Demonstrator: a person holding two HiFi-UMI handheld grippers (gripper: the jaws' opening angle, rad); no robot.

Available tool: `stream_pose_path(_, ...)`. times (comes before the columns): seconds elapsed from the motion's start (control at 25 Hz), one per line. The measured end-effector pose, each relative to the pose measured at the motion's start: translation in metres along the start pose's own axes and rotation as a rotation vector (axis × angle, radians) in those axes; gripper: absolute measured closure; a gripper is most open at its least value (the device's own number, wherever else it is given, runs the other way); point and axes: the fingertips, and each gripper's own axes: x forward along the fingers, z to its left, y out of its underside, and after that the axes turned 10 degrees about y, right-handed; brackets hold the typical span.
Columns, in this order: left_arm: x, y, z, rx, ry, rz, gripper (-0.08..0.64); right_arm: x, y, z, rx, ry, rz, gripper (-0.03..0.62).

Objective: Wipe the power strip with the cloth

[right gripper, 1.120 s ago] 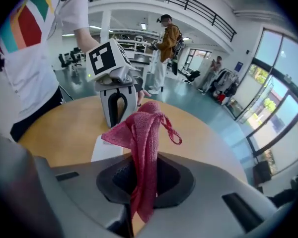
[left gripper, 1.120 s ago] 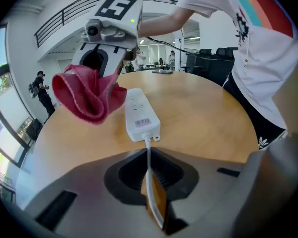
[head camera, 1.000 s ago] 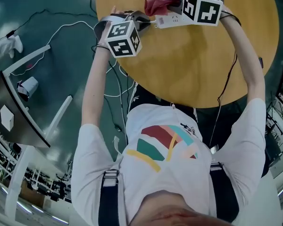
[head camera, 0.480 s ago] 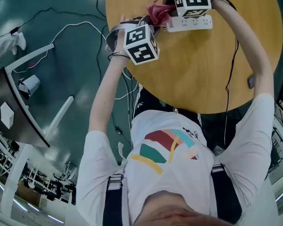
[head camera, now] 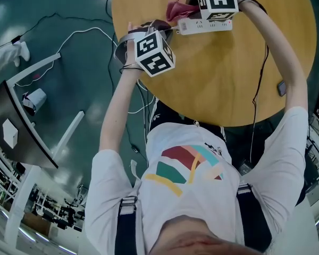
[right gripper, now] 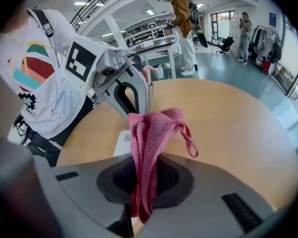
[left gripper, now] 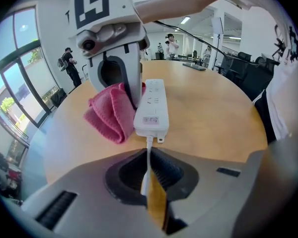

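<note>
A white power strip (head camera: 204, 25) lies on the round wooden table (head camera: 223, 78). Its cord runs straight back between the jaws of my left gripper (left gripper: 149, 180), which is shut on the cord just behind the strip's end (left gripper: 151, 108). My right gripper (right gripper: 139, 182) is shut on a pink cloth (right gripper: 151, 133) that hangs bunched beside the strip's cord end. In the head view the cloth (head camera: 176, 8) sits at the strip's left end, under the right gripper (head camera: 190, 7), with the left gripper (head camera: 167, 34) just below it. The cloth (left gripper: 111, 114) touches the strip's side.
White and black cables (head camera: 85, 31) trail over the green floor left of the table. A small dark object (head camera: 280, 88) lies near the table's right edge. A grey desk (head camera: 21, 126) stands at the far left. People stand in the background (right gripper: 181, 14).
The right gripper with the cloth has slid along the strip toward its cord end. The left gripper stays on the cord, slightly closer to the strip.
</note>
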Motion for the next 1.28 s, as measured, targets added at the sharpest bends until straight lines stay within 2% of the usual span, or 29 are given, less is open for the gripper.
stream_pose_path(0.28,0.004,0.005,0.002,-0.040,-0.009,0.012,0.494,-0.019,0.074,0.006,0.113,0.070,0.078,0.553)
stream_pose_path(0.56,0.003,-0.001,0.004,-0.030,-0.011,0.043,0.494,-0.043,0.136,0.012,0.240,0.149,0.115,0.554)
stream_pose_path(0.8,0.003,-0.009,0.005,-0.036,-0.018,0.051,0.494,-0.051,0.155,0.023,0.295,0.194,0.098,0.554)
stream_pose_path(0.92,0.000,-0.005,0.002,-0.029,-0.022,0.065,0.494,-0.051,0.152,0.027,0.343,0.252,0.081,0.553)
stream_pose_path(1.04,-0.002,-0.001,0.001,-0.023,-0.016,0.070,0.494,-0.053,0.152,0.024,0.462,0.379,0.040,0.553)
stream_pose_path(1.16,-0.001,0.001,-0.002,-0.016,-0.002,0.091,0.494,-0.055,0.161,0.023,0.680,0.495,-0.009,0.553)
stream_pose_path(1.24,-0.001,0.003,-0.002,-0.007,0.000,0.109,0.494,-0.053,0.160,0.025,0.803,0.504,-0.047,0.553)
stream_pose_path(1.28,-0.001,0.003,-0.001,-0.004,0.002,0.117,0.494,-0.052,0.157,0.028,0.826,0.499,-0.054,0.552)
